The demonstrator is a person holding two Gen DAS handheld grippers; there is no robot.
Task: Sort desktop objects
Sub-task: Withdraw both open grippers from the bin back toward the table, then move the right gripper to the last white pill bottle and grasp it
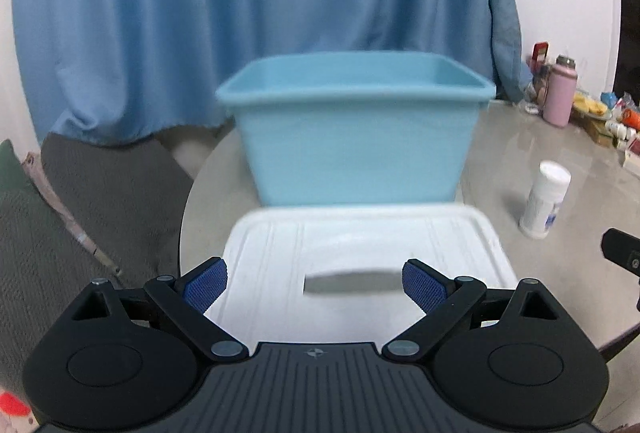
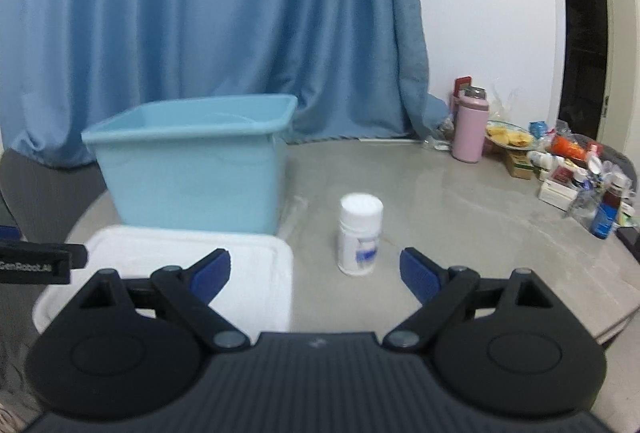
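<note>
A light blue plastic bin (image 1: 356, 137) stands open on the round grey table (image 1: 520, 153); it also shows in the right wrist view (image 2: 192, 169). Its white lid (image 1: 360, 245) lies flat in front of it, with a slot handle in the middle, and shows in the right wrist view (image 2: 224, 265). A small white pill bottle (image 2: 360, 235) stands upright right of the lid, also seen in the left wrist view (image 1: 545, 199). My left gripper (image 1: 315, 279) is open above the lid's near part. My right gripper (image 2: 315, 271) is open, just short of the bottle.
At the table's far right are a pink flask (image 2: 470, 129), a plate of food (image 2: 510, 139) and several small bottles and boxes (image 2: 580, 181). A blue curtain (image 2: 200, 13) hangs behind. A grey cushion (image 1: 80, 213) lies left of the table.
</note>
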